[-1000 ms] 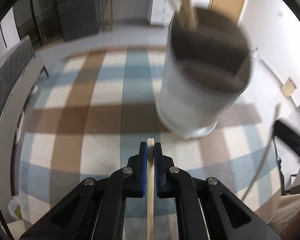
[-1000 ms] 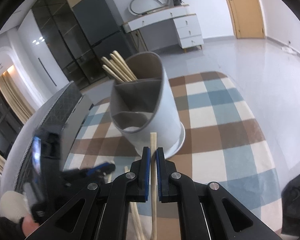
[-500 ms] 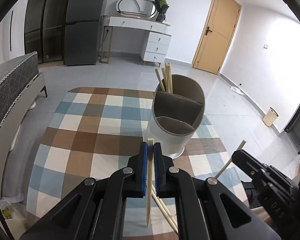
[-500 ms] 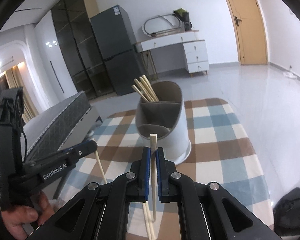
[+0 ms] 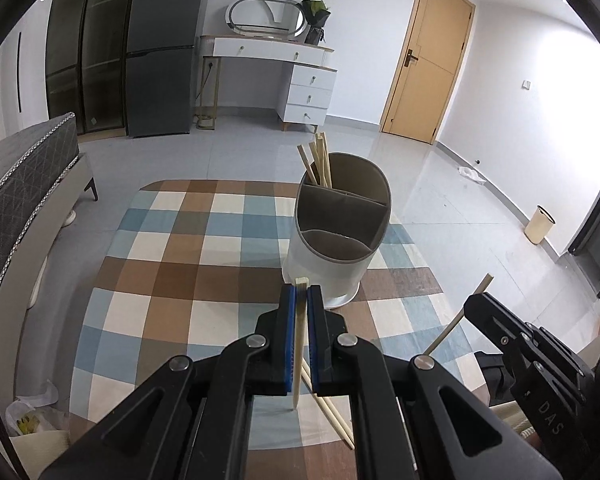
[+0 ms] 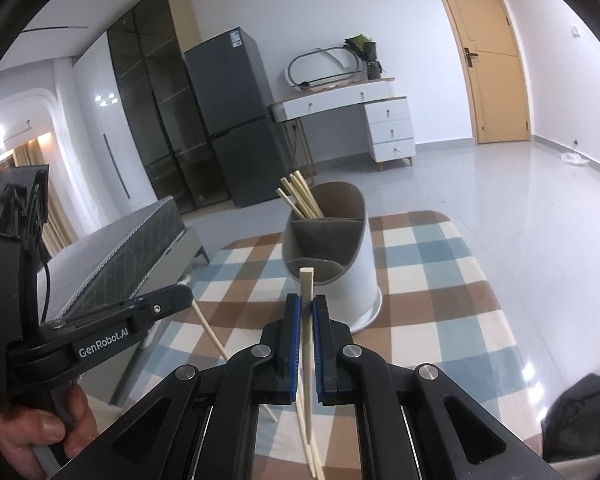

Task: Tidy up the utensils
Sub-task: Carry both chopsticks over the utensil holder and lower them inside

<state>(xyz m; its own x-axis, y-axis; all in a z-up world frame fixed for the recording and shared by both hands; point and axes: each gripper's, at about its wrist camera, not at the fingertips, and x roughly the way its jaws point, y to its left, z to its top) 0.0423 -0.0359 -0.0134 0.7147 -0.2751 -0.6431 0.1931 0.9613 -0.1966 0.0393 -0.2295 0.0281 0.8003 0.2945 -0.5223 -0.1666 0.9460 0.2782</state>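
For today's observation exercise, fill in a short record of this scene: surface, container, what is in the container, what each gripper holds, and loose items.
surface: checked rug
container: white utensil holder, upright, with several compartments
in container: chopsticks in the far compartment
left gripper: shut on one chopstick
right gripper: shut on one chopstick
loose items: chopsticks lying on the rug near the grippers

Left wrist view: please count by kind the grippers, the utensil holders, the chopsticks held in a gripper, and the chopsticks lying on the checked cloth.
Grippers: 2, left gripper and right gripper
Utensil holder: 1
Held chopsticks: 2, one per gripper
Lying chopsticks on the cloth: 2
Total: 7
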